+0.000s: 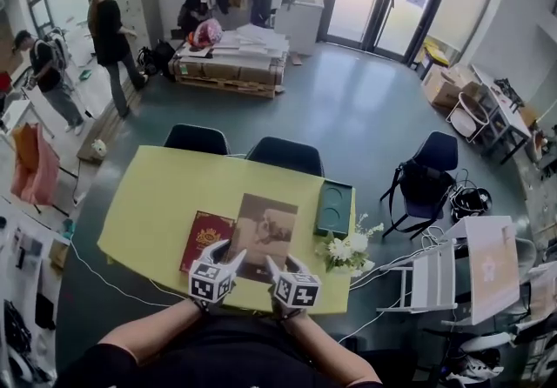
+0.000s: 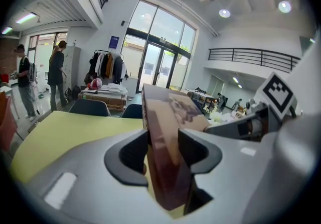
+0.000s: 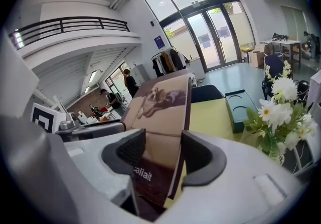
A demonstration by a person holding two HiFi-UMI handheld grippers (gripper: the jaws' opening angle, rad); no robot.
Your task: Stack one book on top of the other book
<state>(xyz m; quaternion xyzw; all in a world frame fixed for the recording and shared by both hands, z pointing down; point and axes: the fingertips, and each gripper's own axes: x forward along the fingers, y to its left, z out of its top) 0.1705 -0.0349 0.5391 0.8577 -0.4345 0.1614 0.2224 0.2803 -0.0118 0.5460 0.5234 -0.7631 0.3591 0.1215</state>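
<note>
A large brown book with a dog picture on its cover is lifted off the yellow table at its near edge. My left gripper is shut on the book's near left corner, and my right gripper is shut on its near right corner. In the left gripper view the brown book stands between the pads. In the right gripper view the same book sits between the jaws, cover up. A smaller dark red book with a gold emblem lies flat just left of it.
A dark green tray lies at the table's right edge, with a bunch of white flowers near the front right corner. Two dark chairs stand behind the table. A white folding rack stands to the right. Two people stand far left.
</note>
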